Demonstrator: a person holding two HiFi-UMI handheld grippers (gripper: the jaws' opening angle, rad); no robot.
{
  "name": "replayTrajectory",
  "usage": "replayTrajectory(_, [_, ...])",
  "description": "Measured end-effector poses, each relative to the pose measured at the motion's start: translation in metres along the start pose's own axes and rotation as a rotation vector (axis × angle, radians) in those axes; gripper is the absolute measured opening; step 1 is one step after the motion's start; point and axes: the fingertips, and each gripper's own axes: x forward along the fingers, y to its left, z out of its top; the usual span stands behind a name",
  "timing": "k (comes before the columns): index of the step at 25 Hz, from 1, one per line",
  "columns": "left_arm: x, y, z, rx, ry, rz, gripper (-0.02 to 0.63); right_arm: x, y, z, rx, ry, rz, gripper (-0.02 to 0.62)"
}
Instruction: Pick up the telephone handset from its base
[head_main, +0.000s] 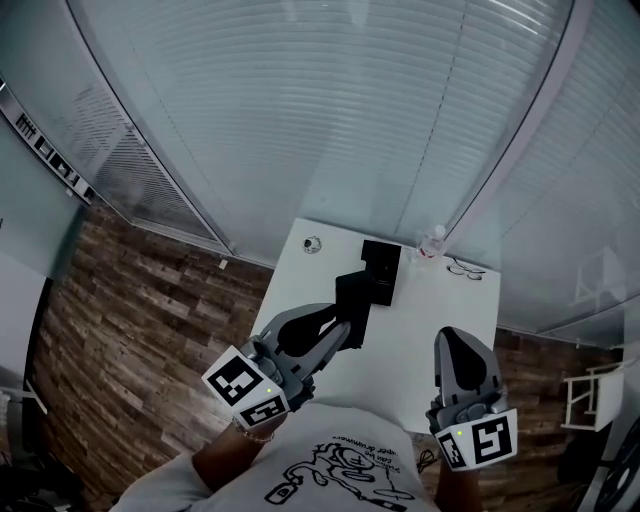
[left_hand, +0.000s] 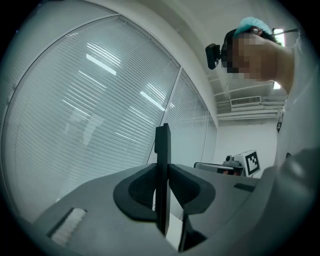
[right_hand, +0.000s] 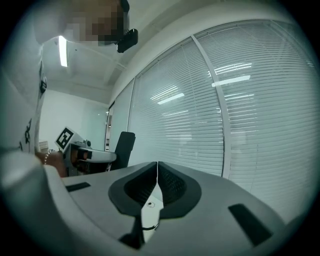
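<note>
A black telephone base (head_main: 381, 270) sits at the far side of a white table (head_main: 420, 340). The black handset (head_main: 354, 298) is lifted off it and hangs just left of the base, clamped edge-on in my left gripper (head_main: 343, 332). In the left gripper view the handset (left_hand: 162, 142) stands upright between the pressed pads of the left gripper (left_hand: 162, 172). My right gripper (head_main: 452, 338) hovers over the table's right side; in its own view the right gripper (right_hand: 157, 167) has its jaws together with nothing between them. That view also shows the handset (right_hand: 124, 145) at the left.
On the table's far edge stand a clear bottle (head_main: 431, 243), a small round object (head_main: 312, 244) and a pair of glasses (head_main: 462, 267). A glass wall with blinds (head_main: 330, 120) rises behind the table. Wood flooring (head_main: 140, 320) lies left, a white chair (head_main: 590, 395) right.
</note>
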Motion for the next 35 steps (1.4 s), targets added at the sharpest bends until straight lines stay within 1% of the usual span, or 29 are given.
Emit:
replayTrajectory(4, [-0.002, -0.002, -0.006, -0.002, -0.007, -0.016, 0.069, -0.006, 0.002, -0.003, 0.008, -0.020, 0.018, 0.006])
replayTrajectory(8, [-0.001, -0.006, -0.002, 0.008, -0.017, -0.021, 0.069, -0.010, 0.003, 0.002, -0.003, -0.035, 0.039, 0.006])
replayTrajectory(15, [0.002, -0.012, 0.005, 0.016, -0.034, -0.029, 0.069, -0.011, -0.001, 0.010, -0.039, -0.043, 0.021, 0.006])
replayTrajectory(24, [0.016, -0.013, 0.005, 0.012, -0.037, -0.043, 0.069, -0.008, -0.010, 0.009, -0.036, -0.040, 0.025, 0.006])
replayTrajectory(35, [0.018, -0.015, 0.009, 0.014, -0.042, -0.047, 0.069, -0.008, -0.014, 0.012, -0.038, -0.046, 0.022, 0.006])
